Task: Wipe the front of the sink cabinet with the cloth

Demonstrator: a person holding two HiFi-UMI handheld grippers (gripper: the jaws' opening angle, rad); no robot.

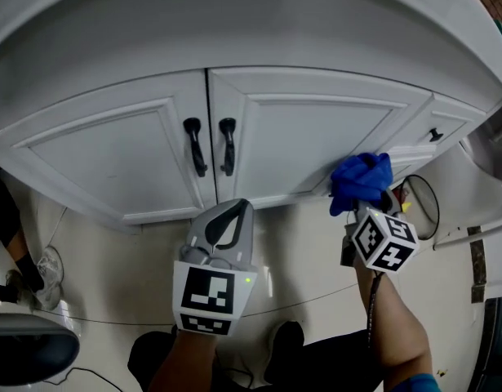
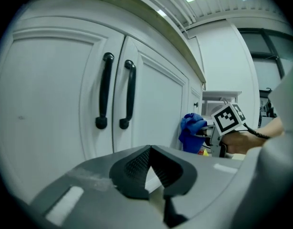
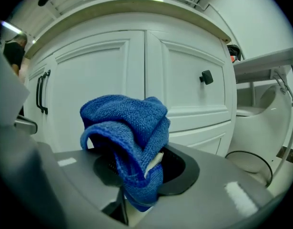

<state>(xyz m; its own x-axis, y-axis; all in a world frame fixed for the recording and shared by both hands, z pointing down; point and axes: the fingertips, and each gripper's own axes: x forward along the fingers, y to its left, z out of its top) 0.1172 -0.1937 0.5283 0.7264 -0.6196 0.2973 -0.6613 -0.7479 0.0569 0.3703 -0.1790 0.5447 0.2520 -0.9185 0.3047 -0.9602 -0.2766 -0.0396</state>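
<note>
right gripper (image 3: 142,174) is pinching the bunched-up blue cloth (image 1: 361,182), right by the lower right corner of the sink cabinet's (image 1: 304,129) right door. can't tell if it's actually touching. left gripper (image 2: 150,150) has its jaws pressed together on nothing, sitting below the two black handles (image 1: 210,145).

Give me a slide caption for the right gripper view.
Right gripper clamps a bunched blue cloth in front of the white sink cabinet.
</note>
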